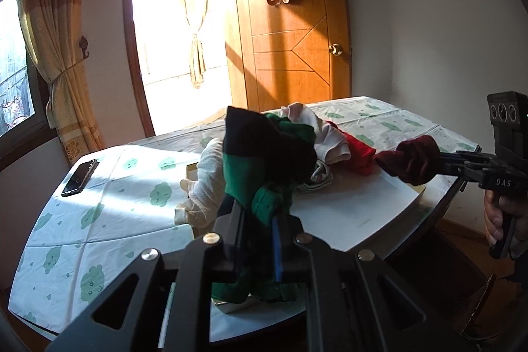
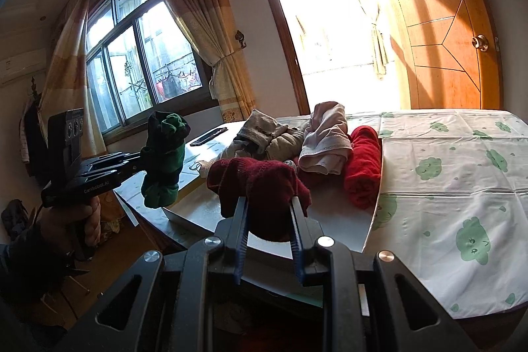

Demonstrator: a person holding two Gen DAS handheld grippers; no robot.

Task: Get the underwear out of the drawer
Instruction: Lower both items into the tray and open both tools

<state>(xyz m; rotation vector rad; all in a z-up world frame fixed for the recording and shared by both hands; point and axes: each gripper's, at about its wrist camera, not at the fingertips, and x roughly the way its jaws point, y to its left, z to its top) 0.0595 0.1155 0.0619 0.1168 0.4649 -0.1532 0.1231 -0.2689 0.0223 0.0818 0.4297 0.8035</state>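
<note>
Left wrist view. The left gripper (image 1: 260,213) is clenched on a green-and-black garment (image 1: 264,160), which bunches up ahead of the jaws and hangs down below them, so it is carried clear of the table (image 1: 99,220). Beyond the jaws and just to their right lies a heap of pale underwear (image 1: 326,134) with a red piece (image 1: 359,154) on a white board (image 1: 356,213); presumably items already taken out are gathered there. Far right of the jaws, the right gripper (image 1: 439,165) grasps a maroon garment (image 1: 412,160). No drawer can be made out.

Right wrist view. The right gripper (image 2: 269,203) grips the maroon garment (image 2: 260,183), draped over both fingertips, low above the near edge of the white board (image 2: 346,220), seemingly for setting down beside the pile. The pale underwear (image 2: 326,137) and red piece (image 2: 363,167) lie ahead of the jaws and to their right. Left of the jaws, the left gripper (image 2: 142,165) holds the green-and-black garment (image 2: 165,160) aloft off the table edge.
</note>
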